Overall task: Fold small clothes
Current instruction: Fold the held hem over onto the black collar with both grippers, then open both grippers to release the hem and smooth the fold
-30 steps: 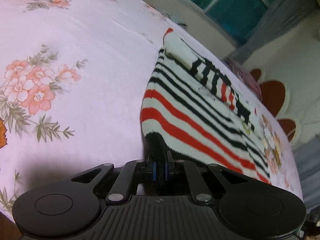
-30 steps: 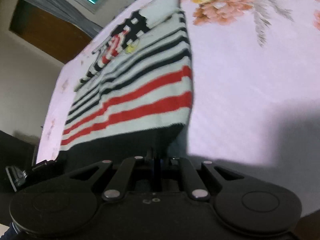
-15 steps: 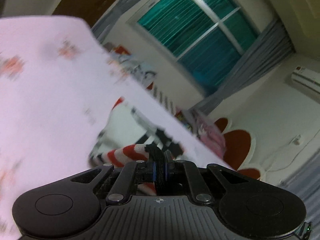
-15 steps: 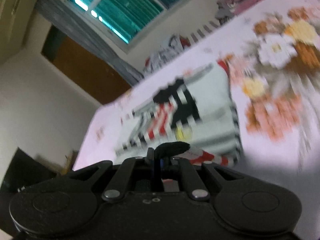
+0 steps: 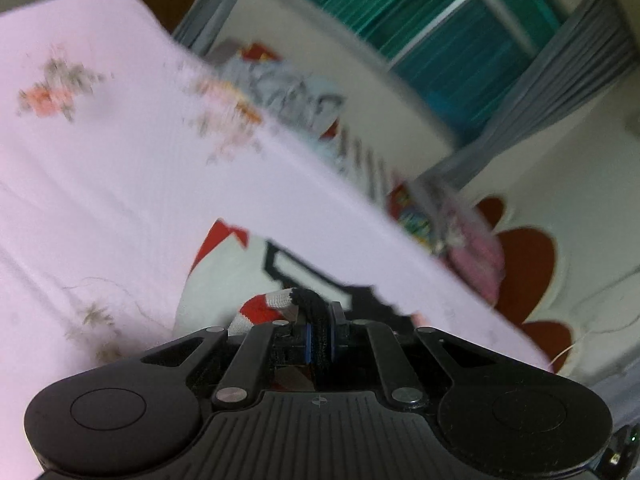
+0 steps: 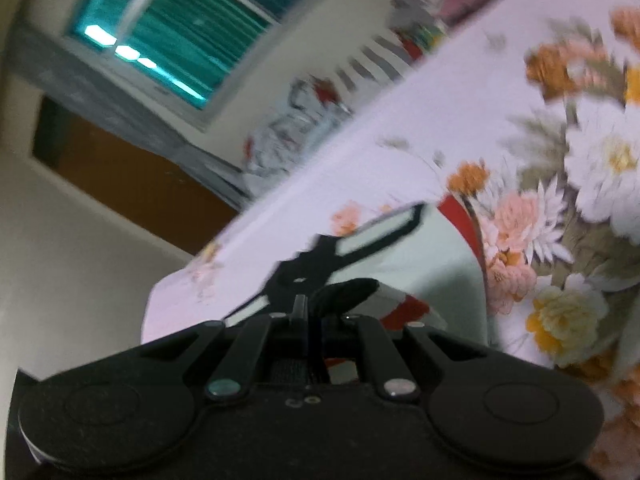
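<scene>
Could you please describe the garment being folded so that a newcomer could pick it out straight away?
Start from the bed with the pale pink floral sheet. On it lies a small white knitted sweater with red and black stripes and a black blocky pattern, its hem pinched by the left claw and the right claw. Unlike the clothes heaped by the window, it lies on the sheet.

The right gripper (image 6: 310, 320) is clamped on the black-edged hem of a striped sweater (image 6: 420, 256), which lies on a floral bedsheet (image 6: 460, 112). Beyond the sheet, a green window (image 6: 192, 28).
</scene>
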### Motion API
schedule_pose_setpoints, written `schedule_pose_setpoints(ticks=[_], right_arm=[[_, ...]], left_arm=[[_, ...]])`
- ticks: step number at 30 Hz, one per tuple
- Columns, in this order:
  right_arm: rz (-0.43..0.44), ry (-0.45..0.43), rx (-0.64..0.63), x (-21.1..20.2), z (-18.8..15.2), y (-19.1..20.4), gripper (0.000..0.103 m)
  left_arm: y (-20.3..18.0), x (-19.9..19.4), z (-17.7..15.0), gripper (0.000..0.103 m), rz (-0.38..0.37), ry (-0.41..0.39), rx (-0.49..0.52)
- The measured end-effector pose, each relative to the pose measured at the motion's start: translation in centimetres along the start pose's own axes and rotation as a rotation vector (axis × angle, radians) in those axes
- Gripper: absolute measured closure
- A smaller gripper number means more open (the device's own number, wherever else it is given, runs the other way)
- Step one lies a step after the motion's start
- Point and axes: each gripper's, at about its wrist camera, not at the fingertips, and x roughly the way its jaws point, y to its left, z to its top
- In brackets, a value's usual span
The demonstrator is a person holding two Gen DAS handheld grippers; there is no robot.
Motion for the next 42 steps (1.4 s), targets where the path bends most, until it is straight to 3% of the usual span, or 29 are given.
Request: schedule_pose_setpoints(ticks=[3, 6, 9, 10, 12, 13, 14, 17, 21, 23, 24, 30, 34, 37, 38, 39, 40, 42], right_arm=[[-0.031, 0.032, 0.058, 3.4, 0.4, -2.1, 0.097], [-0.012, 0.037, 0.139, 5.6, 1.0, -4.2, 0.097], [0.006, 0.010, 0.213, 7.0, 1.5, -6.0, 0.090], [0.016, -0.014, 0.225, 7.1, 1.7, -6.4, 0.083], [0.025, -0.062, 0.246, 7.1, 2.1, -6.9, 0.070], [0.038, -0.086, 0.244, 6.9, 2.3, -6.9, 0.066], [0.045, -0.104, 0.234, 6.5, 2.4, -6.8, 0.065], [0.063, -0.153, 0.173, 5.0, 2.7, -6.0, 0.062], [-0.019, -0.105, -0.065, 4.8, 2.4, -3.6, 0.062], [-0.065, -0.071, -0.167, 5.4, 2.2, -2.8, 0.060], [-0.091, -0.059, -0.199, 5.8, 1.9, -2.6, 0.058], [-0.223, -0.012, -0.365, 8.1, 1.1, -1.0, 0.058], [-0.337, 0.024, -0.532, 9.7, 0.1, 0.9, 0.058], [-0.415, 0.031, -0.668, 10.7, -1.0, 2.3, 0.063], [-0.435, 0.023, -0.717, 11.0, -1.5, 2.8, 0.078], [-0.444, 0.011, -0.762, 11.0, -1.9, 3.2, 0.086], [-0.451, -0.008, -0.785, 11.1, -2.2, 3.5, 0.098], [-0.439, -0.082, -0.812, 10.1, -2.5, 4.4, 0.098]], left_arm=[[0.5, 4.0, 0.5, 0.095, 0.015, 0.064, 0.024], [1.1, 5.8, 1.3, 0.095, -0.017, 0.079, 0.011], [1.7, 6.9, 1.9, 0.095, -0.092, 0.081, -0.015], [1.9, 7.3, 2.1, 0.093, -0.139, 0.079, -0.022], [1.8, 7.8, 2.5, 0.060, -0.183, 0.073, -0.017], [1.7, 7.8, 2.6, 0.027, -0.179, 0.045, -0.005], [1.5, 7.4, 2.8, 0.016, -0.167, 0.000, 0.011], [1.1, 6.8, 3.4, 0.016, -0.188, -0.038, 0.061], [-0.8, 7.4, 3.3, 0.019, -0.096, 0.025, 0.279], [-2.0, 8.2, 2.8, 0.033, -0.045, 0.059, 0.396], [-2.4, 8.6, 2.6, 0.035, -0.027, 0.073, 0.432], [-4.1, 11.4, 1.2, 0.035, 0.076, 0.184, 0.563], [-4.2, 11.8, 0.5, 0.036, 0.106, 0.181, 0.588], [-4.6, 12.0, 0.1, 0.059, 0.141, 0.167, 0.633], [-4.7, 11.9, 0.2, 0.081, 0.124, 0.166, 0.639], [-4.7, 11.4, 0.5, 0.097, 0.079, 0.165, 0.625], [-4.7, 10.6, 0.9, 0.099, 0.051, 0.141, 0.609], [-5.1, 9.0, 1.3, 0.099, 0.067, 0.042, 0.614]])
